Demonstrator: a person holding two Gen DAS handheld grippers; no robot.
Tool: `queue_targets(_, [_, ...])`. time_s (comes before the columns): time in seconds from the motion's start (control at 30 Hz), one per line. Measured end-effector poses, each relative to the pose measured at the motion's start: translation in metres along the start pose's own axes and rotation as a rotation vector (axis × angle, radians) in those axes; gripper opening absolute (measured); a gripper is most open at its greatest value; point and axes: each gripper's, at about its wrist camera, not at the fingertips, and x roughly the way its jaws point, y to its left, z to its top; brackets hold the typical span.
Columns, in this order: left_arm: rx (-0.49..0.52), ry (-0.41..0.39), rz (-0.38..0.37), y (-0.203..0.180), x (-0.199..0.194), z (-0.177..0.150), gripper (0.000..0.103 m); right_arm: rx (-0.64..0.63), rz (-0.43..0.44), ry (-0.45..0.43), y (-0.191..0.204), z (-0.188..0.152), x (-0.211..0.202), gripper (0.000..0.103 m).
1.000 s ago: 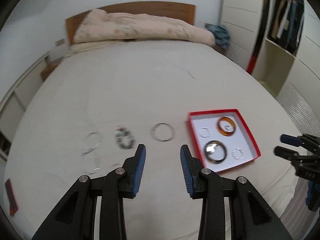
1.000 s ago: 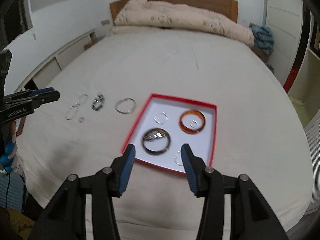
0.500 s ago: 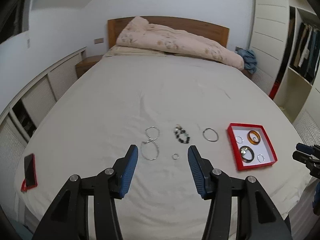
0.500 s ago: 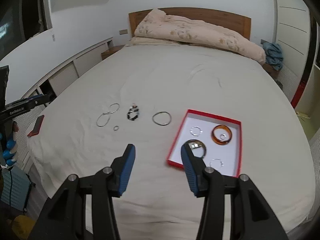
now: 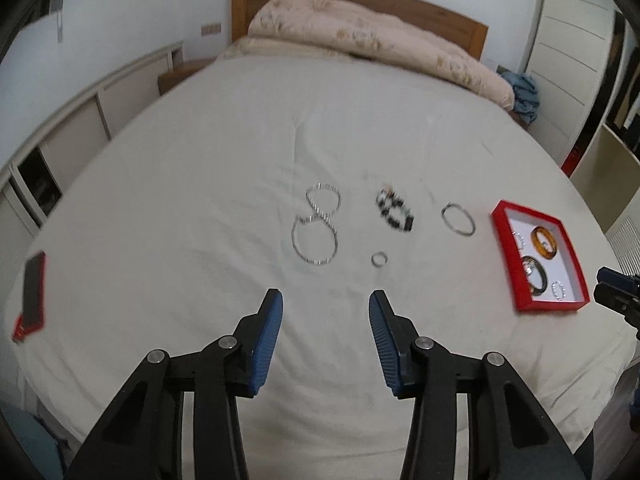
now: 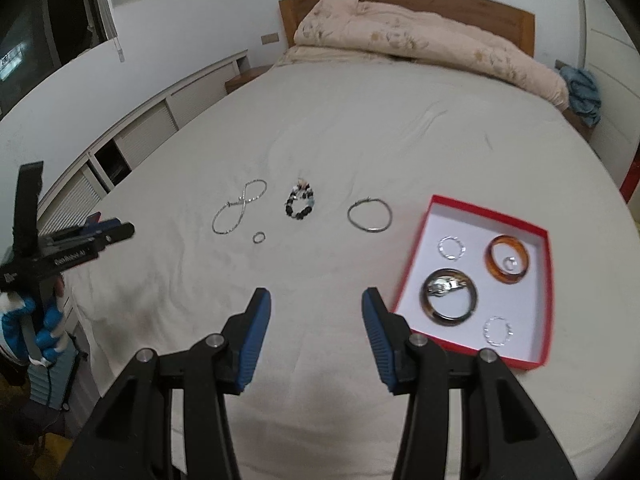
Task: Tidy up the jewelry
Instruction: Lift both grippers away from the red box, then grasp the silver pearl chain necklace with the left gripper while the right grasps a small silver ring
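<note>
Both the left gripper [image 5: 326,306], its empty jaws closing, and the right gripper [image 6: 316,304], spread and empty, hover over the bed [image 6: 400,152]: five pieces fill the red box [image 6: 416,240], while chain [image 6: 240,208], beaded bracelet [image 6: 300,202], bangle [image 6: 370,215] and ring [image 6: 259,237] remain outside.

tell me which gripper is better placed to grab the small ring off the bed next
Left, probably. The small ring lies just ahead of the left gripper, whose closing jaws hold nothing. The right gripper, also empty, sits nearer the red tray.
</note>
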Motion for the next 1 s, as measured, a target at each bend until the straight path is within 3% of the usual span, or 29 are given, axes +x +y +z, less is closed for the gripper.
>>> queue_targets(0.3, [-0.028, 0.116, 0.007, 0.025, 0.079, 0.008, 0.042, 0.006, 0.073, 0.115, 0.005, 0.011, 0.085, 0.045])
queue_targets(0.73, [-0.015, 0.19, -0.044, 0.043, 0.176, 0.059, 0.021, -0.08, 0.196, 0.24, 0.052, 0.048, 0.216, 0.045])
queue_targets(1.0, [0.028, 0.205, -0.051, 0.041, 0.188, 0.056, 0.008, -0.113, 0.202, 0.271, 0.074, 0.048, 0.258, 0.037])
